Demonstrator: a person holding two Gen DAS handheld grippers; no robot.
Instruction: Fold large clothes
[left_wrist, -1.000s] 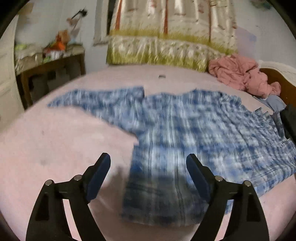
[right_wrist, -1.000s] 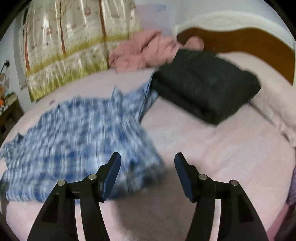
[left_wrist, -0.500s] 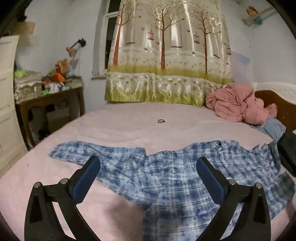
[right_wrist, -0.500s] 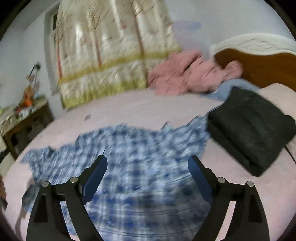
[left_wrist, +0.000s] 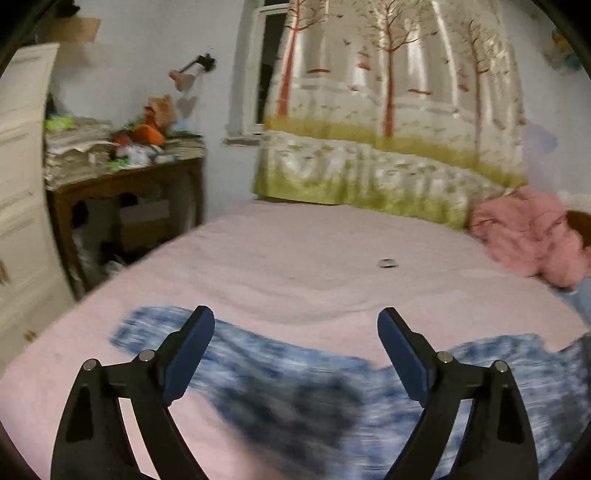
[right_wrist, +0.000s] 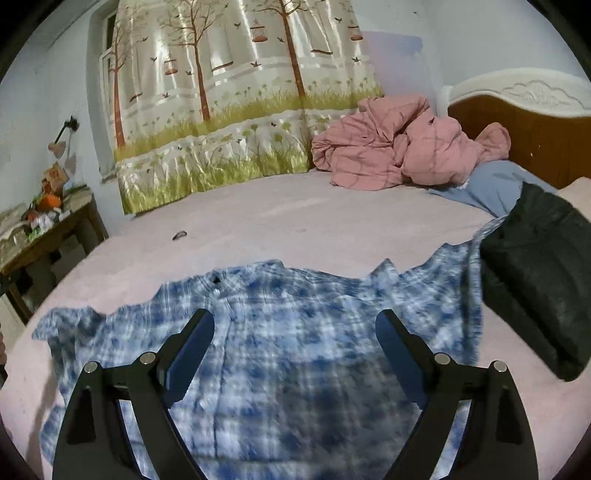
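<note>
I'm seeing blue plaid shirt (right_wrist: 280, 354) lying spread flat on pink bed sheet (right_wrist: 332, 229), one sleeve reaching toward folded dark garment (right_wrist: 539, 280). I'm holding left gripper (left_wrist: 295, 354) over other sleeve – fingers wide apart, having just been closing a little, nothing between. Right gripper (right_wrist: 294, 350) hovering above shirt body – fingers standing wide apart, empty. Pink quilt (right_wrist: 402, 147) sitting bunched by headboard.

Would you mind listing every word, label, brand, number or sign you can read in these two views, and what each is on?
None is readable.
Curtain: printed trees, birdcages and birds only, no lettering.
Orange-brown box on the side table: a mark on its face, too small and blurred to read.
Blue plaid shirt: no label visible.
</note>
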